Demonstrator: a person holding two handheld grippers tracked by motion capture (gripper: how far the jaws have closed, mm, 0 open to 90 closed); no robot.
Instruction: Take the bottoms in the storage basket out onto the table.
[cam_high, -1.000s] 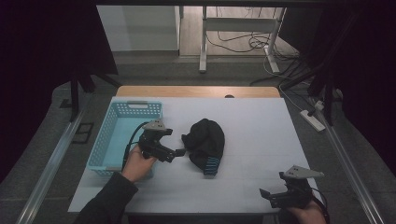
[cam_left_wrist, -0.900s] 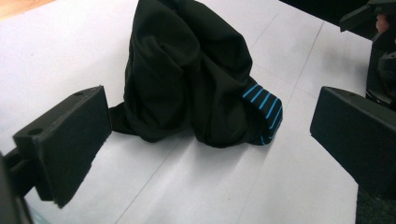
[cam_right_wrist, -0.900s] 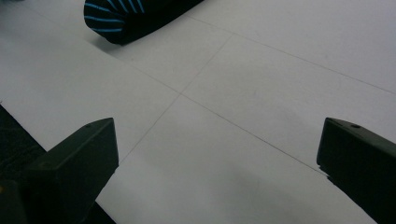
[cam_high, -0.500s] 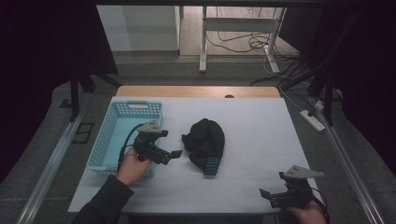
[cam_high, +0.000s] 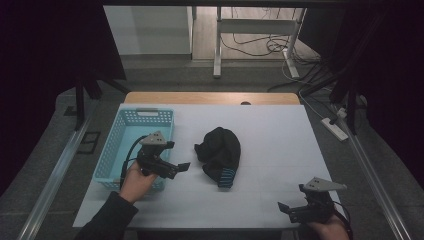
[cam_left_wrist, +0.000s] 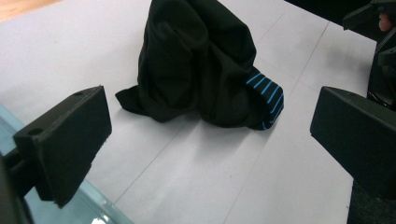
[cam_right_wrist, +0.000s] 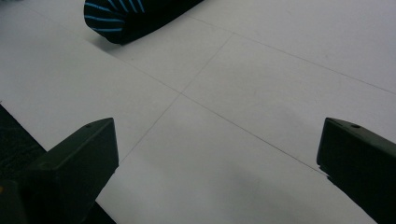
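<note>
**Both grippers wide open, black bundle sitting mid-table**

So here's what we've got. There's a crumpled black garment (cam_high: 219, 152) lying on the white table (cam_high: 280, 135), about in the middle, with a blue-striped cuff (cam_high: 227, 176) poking out at its near end. We can't really tell what kind of clothing it is.

Everything else relative to that garment: our left gripper (cam_high: 172, 167) is just to its left, apart from it and pointing its way, jaws spread wide with nothing between them. In the left gripper view the garment (cam_left_wrist: 201, 60) sits ahead of the jaws. The light blue basket (cam_high: 113, 150) is farther left, and our left hand (cam_high: 136, 177) hangs over its near right corner.

Our right gripper (cam_high: 287, 210) is well off to the garment's right, down at the table's near edge, jaws also spread and holding nothing. Its own view catches the striped cuff (cam_right_wrist: 116, 18) at the top left.
</note>
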